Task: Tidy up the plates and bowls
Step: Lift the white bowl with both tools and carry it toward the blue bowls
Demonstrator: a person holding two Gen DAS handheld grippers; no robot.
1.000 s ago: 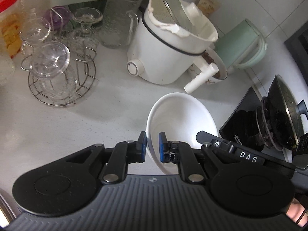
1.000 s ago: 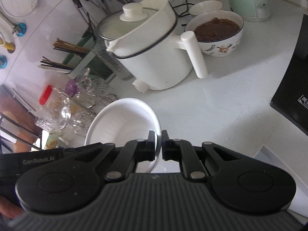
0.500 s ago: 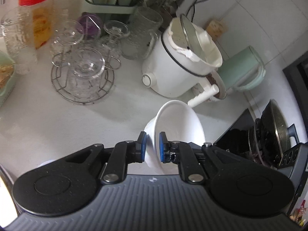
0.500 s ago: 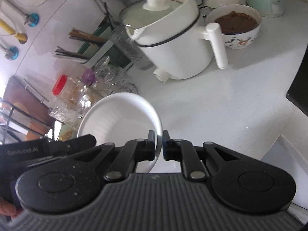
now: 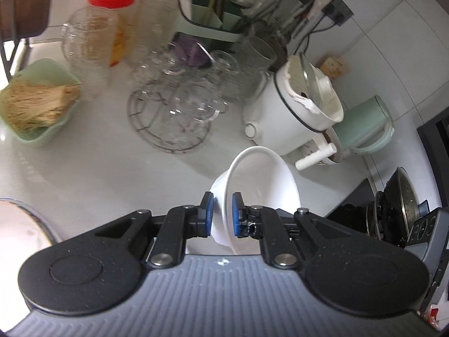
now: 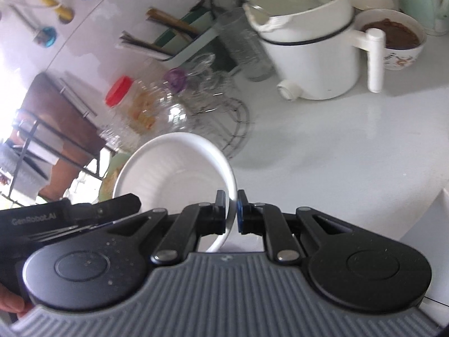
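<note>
While above white counter point(image 5: 98, 168), left gripper point(image 5: 222, 214) and right gripper point(image 6: 231, 213) both pinch white bowl point(image 5: 261, 185) rim.

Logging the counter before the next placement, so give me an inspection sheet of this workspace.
Surface: white countertop, glossy, bare in front of the pot.
Job's things: white bowl held above the counter by its rim, tilted; patterned bowl with brown food behind the pot's handle.
Clutter: white electric pot, wire rack of glasses, red-lidded jar, green basket, green kettle, utensil holder.
Grippers: left hand-held gripper and right hand-held gripper each shut on the bowl's rim.
Cables: black cords at the wall socket.
Surroundings: tiled wall, pan on stove.
</note>
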